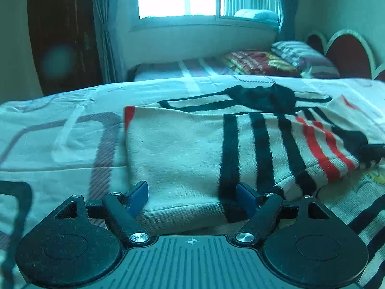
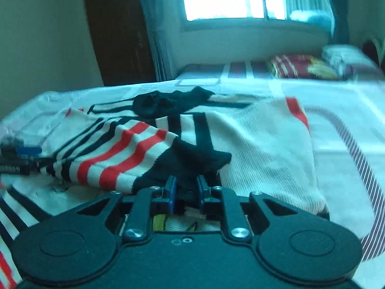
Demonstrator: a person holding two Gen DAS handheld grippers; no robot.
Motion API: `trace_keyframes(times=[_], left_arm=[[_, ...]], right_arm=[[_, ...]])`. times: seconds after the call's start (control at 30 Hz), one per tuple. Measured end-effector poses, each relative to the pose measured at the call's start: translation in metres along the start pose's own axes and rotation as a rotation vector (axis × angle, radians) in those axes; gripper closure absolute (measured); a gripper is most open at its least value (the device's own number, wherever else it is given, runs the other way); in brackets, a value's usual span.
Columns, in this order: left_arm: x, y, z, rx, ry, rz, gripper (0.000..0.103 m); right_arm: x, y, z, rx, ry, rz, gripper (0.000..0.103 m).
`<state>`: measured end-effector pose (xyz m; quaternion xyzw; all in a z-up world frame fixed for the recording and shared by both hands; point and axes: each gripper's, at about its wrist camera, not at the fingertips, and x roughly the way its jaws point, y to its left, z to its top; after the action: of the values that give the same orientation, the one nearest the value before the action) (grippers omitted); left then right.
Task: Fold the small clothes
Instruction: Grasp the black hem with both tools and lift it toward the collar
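On the bedsheet lies the white striped garment, stretching from centre toward three o'clock. My left gripper stands spread wide over its near hem, pads not pressing. My right gripper is nearly pressed together, apparently pinching the garment's dark cuff; blur obscures contact.

Under my claws is a bed with a pale sheet that has dark and striped line patterns. A cream knitted garment with black and red stripes lies directly on it, partly folded over itself. Behind it lies a small black piece of clothing. Far back, near the headboard, rest a red-yellow pillow and a striped pillow.
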<state>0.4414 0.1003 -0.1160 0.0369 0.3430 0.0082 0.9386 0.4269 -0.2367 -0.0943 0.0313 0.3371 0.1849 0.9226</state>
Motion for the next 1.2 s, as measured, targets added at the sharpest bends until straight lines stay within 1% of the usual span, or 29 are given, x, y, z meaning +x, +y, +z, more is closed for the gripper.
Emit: trace_keyframes(times=[0.03, 0.07, 0.1, 0.13, 0.17, 0.23, 0.3, 0.37, 0.43, 0.47, 0.5, 0.53, 0.6, 0.7, 0.8, 0.93, 0.97, 1.07, 1.13, 1.17, 1.2], left_arm=[[-0.008, 0.000, 0.001, 0.014, 0.005, 0.019, 0.023], [-0.020, 0.003, -0.001, 0.021, -0.010, 0.008, 0.023], [-0.033, 0.007, -0.005, 0.019, -0.025, -0.003, 0.023], [-0.045, 0.010, -0.012, 0.016, -0.020, -0.008, 0.023], [-0.057, 0.014, -0.020, 0.018, -0.004, -0.015, 0.023], [-0.082, 0.021, -0.044, -0.003, 0.031, -0.040, 0.023], [-0.108, 0.032, -0.071, -0.073, 0.079, -0.092, 0.024], [-0.134, 0.043, -0.098, -0.171, 0.112, -0.162, 0.024], [-0.157, 0.051, -0.124, -0.269, 0.134, -0.229, 0.024], [-0.166, 0.053, -0.136, -0.316, 0.147, -0.265, 0.026], [-0.174, 0.053, -0.148, -0.354, 0.160, -0.296, 0.037], [-0.179, 0.054, -0.159, -0.395, 0.162, -0.324, 0.044], [-0.189, 0.057, -0.177, -0.502, 0.164, -0.396, 0.045], [-0.194, 0.057, -0.199, -0.585, 0.184, -0.504, 0.045], [-0.195, 0.061, -0.215, -0.680, 0.197, -0.575, 0.045], [-0.186, 0.063, -0.220, -0.739, 0.196, -0.624, 0.045], [-0.183, 0.062, -0.218, -0.742, 0.197, -0.634, 0.045], [-0.174, 0.056, -0.208, -0.701, 0.195, -0.641, 0.045], [-0.171, 0.051, -0.202, -0.681, 0.184, -0.629, 0.045], [-0.172, 0.048, -0.200, -0.663, 0.176, -0.620, 0.048], [-0.173, 0.046, -0.197, -0.635, 0.175, -0.591, 0.061]], right_arm=[[-0.011, 0.000, 0.002, 0.014, -0.014, -0.025, 0.086], [-0.025, 0.000, 0.002, 0.014, -0.047, -0.023, 0.077], [-0.041, -0.001, 0.000, 0.011, -0.075, 0.014, 0.075], [-0.055, -0.004, -0.005, 0.013, -0.076, 0.036, 0.072], [-0.069, -0.008, -0.011, 0.019, -0.060, 0.034, 0.067], [-0.099, -0.020, -0.028, 0.055, -0.039, 0.039, 0.066], [-0.127, -0.034, -0.048, 0.113, -0.009, 0.045, 0.066], [-0.154, -0.046, -0.074, 0.173, 0.023, 0.034, 0.067], [-0.177, -0.057, -0.099, 0.251, 0.055, 0.044, 0.067], [-0.188, -0.061, -0.112, 0.297, 0.067, 0.052, 0.067], [-0.198, -0.063, -0.124, 0.337, 0.074, 0.058, 0.066], [-0.207, -0.063, -0.137, 0.377, 0.084, 0.062, 0.066], [-0.220, -0.064, -0.157, 0.439, 0.102, 0.081, 0.066], [-0.230, -0.060, -0.183, 0.517, 0.137, 0.139, 0.066], [-0.235, -0.058, -0.196, 0.601, 0.124, 0.181, 0.067], [-0.227, -0.061, -0.199, 0.681, 0.111, 0.240, 0.067], [-0.223, -0.061, -0.198, 0.691, 0.112, 0.255, 0.067], [-0.213, -0.059, -0.193, 0.674, 0.121, 0.283, 0.067], [-0.209, -0.056, -0.191, 0.656, 0.132, 0.286, 0.072], [-0.208, -0.055, -0.191, 0.648, 0.138, 0.281, 0.076], [-0.208, -0.055, -0.190, 0.639, 0.142, 0.270, 0.081]])
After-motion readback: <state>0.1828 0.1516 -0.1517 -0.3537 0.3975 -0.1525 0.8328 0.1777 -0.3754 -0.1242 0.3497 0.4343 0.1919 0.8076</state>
